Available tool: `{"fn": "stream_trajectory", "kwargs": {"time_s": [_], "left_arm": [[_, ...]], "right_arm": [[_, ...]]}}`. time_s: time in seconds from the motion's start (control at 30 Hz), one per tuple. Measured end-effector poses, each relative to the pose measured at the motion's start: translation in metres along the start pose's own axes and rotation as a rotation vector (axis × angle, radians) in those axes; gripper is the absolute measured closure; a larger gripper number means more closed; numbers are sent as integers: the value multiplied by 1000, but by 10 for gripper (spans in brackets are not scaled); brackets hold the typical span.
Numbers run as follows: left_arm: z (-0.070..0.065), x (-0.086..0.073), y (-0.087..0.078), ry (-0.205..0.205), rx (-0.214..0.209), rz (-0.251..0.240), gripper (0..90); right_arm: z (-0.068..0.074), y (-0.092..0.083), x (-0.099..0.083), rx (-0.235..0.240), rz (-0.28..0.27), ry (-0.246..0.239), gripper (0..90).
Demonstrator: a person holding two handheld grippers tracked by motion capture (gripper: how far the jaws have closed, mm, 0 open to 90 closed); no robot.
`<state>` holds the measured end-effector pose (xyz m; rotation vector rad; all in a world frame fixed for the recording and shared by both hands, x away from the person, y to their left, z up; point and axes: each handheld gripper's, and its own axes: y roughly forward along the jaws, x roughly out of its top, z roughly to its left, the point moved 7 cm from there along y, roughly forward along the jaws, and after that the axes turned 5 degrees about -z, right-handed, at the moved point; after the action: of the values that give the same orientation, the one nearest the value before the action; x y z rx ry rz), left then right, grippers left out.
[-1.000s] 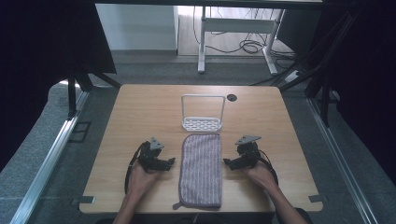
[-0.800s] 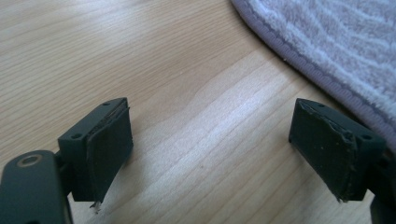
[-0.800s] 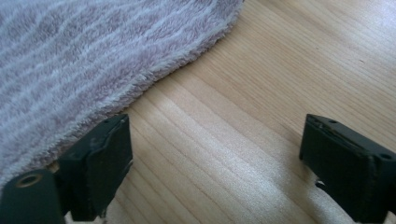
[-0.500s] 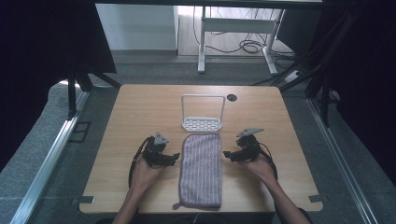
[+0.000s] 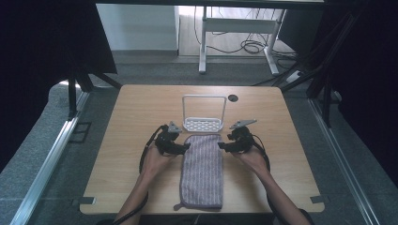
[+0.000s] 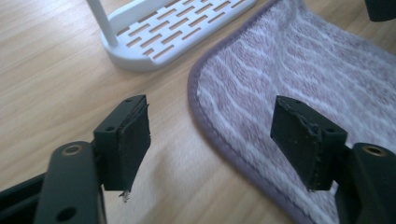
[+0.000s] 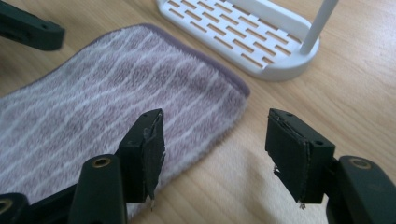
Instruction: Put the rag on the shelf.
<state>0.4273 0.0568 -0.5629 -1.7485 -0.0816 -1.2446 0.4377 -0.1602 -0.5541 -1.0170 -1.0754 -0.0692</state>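
Flanking a striped towel [image 5: 202, 171] on the table [image 5: 117, 117], both claws gape wide. Left claw [image 6: 210, 140] and right claw [image 7: 215, 154] seemingly straddle its far corners, beside a white rack [image 5: 203, 123].

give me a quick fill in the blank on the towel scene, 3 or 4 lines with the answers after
1. The towel has white ____ on purple.
2. The white rack sits at the towel's ____ end.
3. Both the left gripper and the right gripper are ____.
4. Everything rests on a ____ table.

Answers: stripes; far; open; wooden
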Motion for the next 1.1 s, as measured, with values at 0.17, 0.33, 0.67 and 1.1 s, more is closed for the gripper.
{"fn": "stream_trajectory", "kwargs": {"time_s": [0.17,0.33,0.67,1.1], "left_arm": [[3,2,14,-18,-5,-7,349],[9,-1,25,-31,14,-2,390],[7,-4,35,-35,-28,8,444],[-3,-1,34,-75,-62,16,811]], "right_arm": [[-1,10,4,4,2,20,428],[-8,22,-1,-17,21,54,448],[-10,36,-5,-53,32,39,517],[6,34,-3,-36,28,-39,852]]}}
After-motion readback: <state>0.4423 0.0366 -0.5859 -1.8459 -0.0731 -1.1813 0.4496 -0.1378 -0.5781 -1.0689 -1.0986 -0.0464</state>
